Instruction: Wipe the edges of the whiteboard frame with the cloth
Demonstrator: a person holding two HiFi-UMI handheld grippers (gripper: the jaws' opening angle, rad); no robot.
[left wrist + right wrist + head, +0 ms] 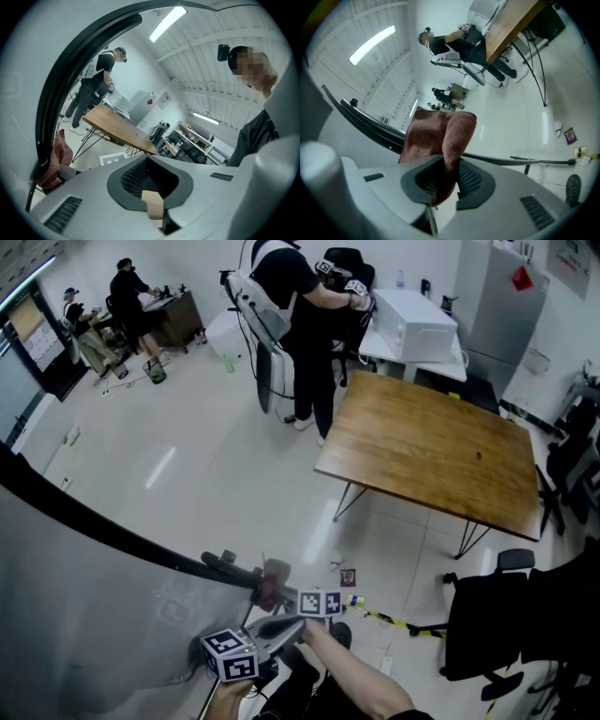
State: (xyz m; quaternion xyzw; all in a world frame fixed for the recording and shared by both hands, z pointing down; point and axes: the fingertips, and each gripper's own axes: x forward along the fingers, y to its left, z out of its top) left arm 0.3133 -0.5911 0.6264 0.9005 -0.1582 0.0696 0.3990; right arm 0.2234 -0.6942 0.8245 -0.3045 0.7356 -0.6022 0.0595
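Red-brown fuzzy cloth (440,136) is pinched tight in the right hand-held gripper (446,164), right at the black whiteboard frame edge (370,123); the left hand-held gripper (146,161) is squeezed closed on nothing, near that edge; wide white floor (216,465) lies beyond; the brown wooden table (431,451) stands well apart.

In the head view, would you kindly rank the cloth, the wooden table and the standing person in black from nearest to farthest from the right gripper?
1. cloth: gripped in the right gripper's claw, against the whiteboard frame.
2. wooden table: ahead, to the right.
3. standing person in black: beyond the table's far left corner.
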